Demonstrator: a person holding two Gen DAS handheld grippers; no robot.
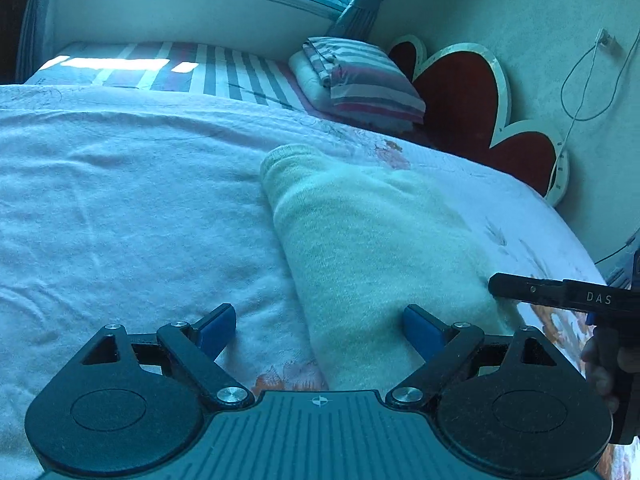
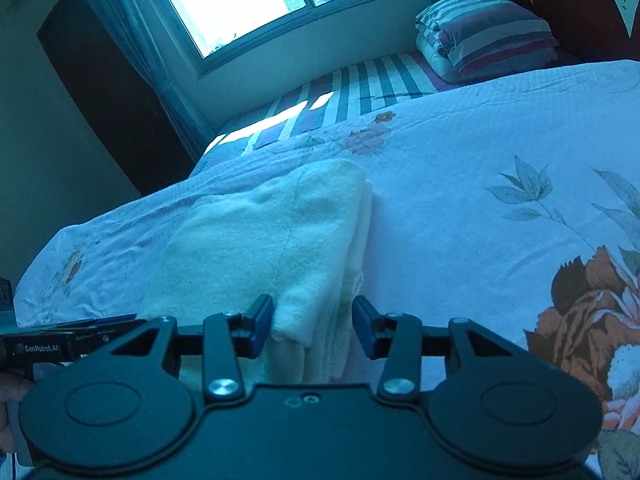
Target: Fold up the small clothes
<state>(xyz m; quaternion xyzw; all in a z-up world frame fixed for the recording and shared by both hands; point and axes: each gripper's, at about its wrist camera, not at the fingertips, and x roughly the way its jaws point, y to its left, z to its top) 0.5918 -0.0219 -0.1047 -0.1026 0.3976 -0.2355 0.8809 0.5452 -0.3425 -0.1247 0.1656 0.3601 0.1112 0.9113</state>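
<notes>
A cream fuzzy garment [image 1: 372, 232] lies folded into a long thick strip on the floral bed cover [image 1: 120, 200]. My left gripper [image 1: 318, 316] hangs open and wide over the strip's near left edge, with its right pad on the cloth and its left pad over the cover. The right gripper [image 1: 494, 284] comes in at the garment's near right corner. In the right wrist view the garment [image 2: 260, 240] has its layered near corner filling the gap of my right gripper [image 2: 313, 316], which is shut on it, both blue pads against the cloth. The left gripper [image 2: 80, 328] shows at lower left.
Folded striped bedding [image 1: 360, 80] sits at the far end by the red headboard [image 1: 460, 92]. A window [image 2: 240, 0] with curtains is behind the bed. A white cable [image 1: 576, 92] hangs on the wall. A person's hand [image 1: 600, 372] holds the right gripper.
</notes>
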